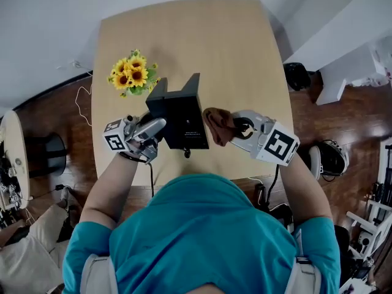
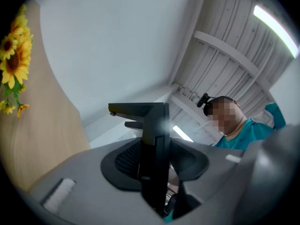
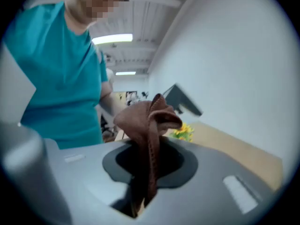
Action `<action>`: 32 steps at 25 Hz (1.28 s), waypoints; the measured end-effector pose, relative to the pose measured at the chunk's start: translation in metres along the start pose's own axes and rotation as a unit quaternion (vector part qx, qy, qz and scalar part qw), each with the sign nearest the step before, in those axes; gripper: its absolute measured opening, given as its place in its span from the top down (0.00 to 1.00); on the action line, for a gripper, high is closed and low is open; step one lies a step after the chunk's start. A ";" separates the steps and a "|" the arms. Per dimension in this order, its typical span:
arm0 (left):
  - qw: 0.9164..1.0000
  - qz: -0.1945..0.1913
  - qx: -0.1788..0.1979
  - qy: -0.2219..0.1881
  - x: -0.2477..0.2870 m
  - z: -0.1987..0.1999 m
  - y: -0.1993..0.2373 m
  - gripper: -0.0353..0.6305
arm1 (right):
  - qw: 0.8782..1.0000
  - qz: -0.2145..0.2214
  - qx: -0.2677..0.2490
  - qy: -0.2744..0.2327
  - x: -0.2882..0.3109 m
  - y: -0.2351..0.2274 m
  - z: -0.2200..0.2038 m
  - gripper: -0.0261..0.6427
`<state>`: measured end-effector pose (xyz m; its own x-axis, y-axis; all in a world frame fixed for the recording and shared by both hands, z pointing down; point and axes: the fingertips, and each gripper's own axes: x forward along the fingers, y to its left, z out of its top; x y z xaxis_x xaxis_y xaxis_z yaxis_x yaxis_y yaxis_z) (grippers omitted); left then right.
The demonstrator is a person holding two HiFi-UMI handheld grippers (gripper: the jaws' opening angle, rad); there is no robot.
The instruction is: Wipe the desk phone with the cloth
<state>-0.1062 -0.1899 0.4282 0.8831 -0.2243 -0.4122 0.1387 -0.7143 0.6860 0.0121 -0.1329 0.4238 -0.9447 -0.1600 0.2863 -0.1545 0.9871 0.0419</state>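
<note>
Nearest: my teal shirt (image 1: 202, 237) fills the bottom of the head view, with both forearms reaching out past it over the near edge of the counter (image 1: 202, 41).
Left tool (image 1: 160, 126): pinching the desk phone (image 1: 180, 118) by a thin black edge. Its own view shows that slab standing upright between the jaws.
Right tool (image 1: 237, 127): pressed together on the brown cloth (image 1: 219, 125). A bunched fold sticks out beyond the jaw tips.
Phone, place: at the near middle of the counter, between my two tools and tipped up. I cannot tell whether its base rests on the wood.
Phone, long axis: runs away from me, toward the sunflowers (image 1: 133, 72) and the far edge.
Key relation: the cloth sits just beside the phone's right edge, and the phone lies to its left in the head view. I cannot tell whether they touch. The right gripper view shows the phone's corner just beyond the fold.
Nearer hand: the right, cloth-first. The left serves only as the brace.
Judgement: next I should sweep the cloth leftward onto the phone's body, then stroke along its long axis.
Risk: the cloth's push goes toward the braced left edge and may twist the thin slab in that pinch.
</note>
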 end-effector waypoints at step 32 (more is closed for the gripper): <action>0.991 -0.092 -0.007 0.093 0.027 -0.029 -0.044 0.68 | 0.971 0.207 -0.078 0.087 0.036 0.061 -0.037 0.86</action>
<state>-0.0749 -0.1454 0.4046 0.9094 0.0373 -0.4142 0.3112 -0.7218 0.6182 -0.0212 -0.0781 0.4721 -0.8515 0.2403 0.4661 0.2868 0.9575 0.0303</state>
